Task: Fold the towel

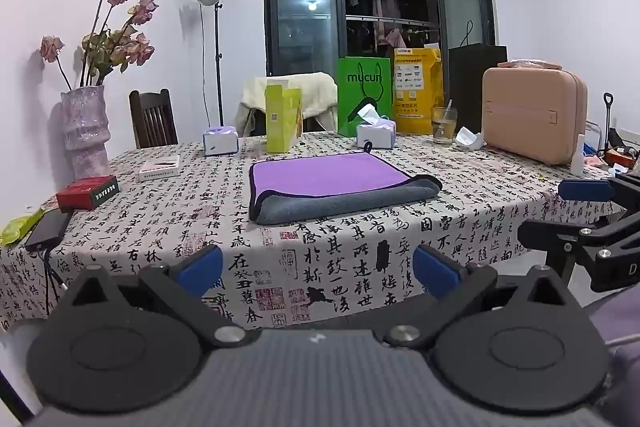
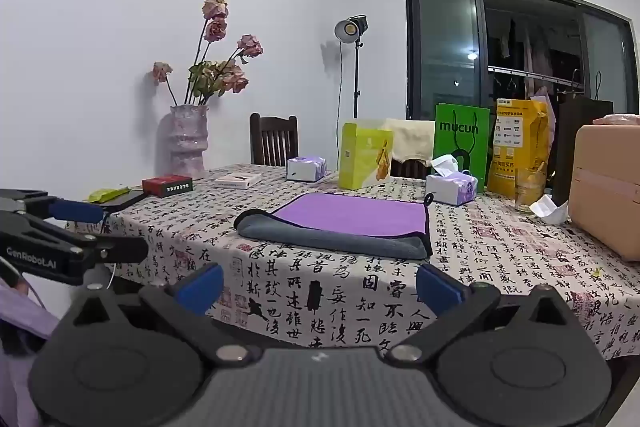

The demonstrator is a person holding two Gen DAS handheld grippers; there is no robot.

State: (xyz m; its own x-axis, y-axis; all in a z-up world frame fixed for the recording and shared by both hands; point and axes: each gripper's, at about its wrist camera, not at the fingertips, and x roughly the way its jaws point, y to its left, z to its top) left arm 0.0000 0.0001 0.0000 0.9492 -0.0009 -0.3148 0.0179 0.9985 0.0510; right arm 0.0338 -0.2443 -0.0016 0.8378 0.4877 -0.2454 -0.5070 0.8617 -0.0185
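A towel (image 1: 336,187), purple on top and grey underneath with a dark border, lies folded flat on the table with its grey fold facing me; it also shows in the right wrist view (image 2: 340,223). My left gripper (image 1: 318,269) is open and empty, held back off the table's near edge, well short of the towel. My right gripper (image 2: 320,287) is open and empty too, also off the near edge. The right gripper shows at the right in the left wrist view (image 1: 584,207). The left gripper shows at the left in the right wrist view (image 2: 76,223).
The table has a calligraphy-print cloth (image 1: 360,247). Behind the towel stand tissue boxes (image 1: 376,133), a yellow-green box (image 1: 283,123), a green bag (image 1: 364,95), a glass (image 1: 443,127) and a pink case (image 1: 532,115). A vase of roses (image 1: 86,131), red box (image 1: 88,191) and phone (image 1: 48,229) sit left.
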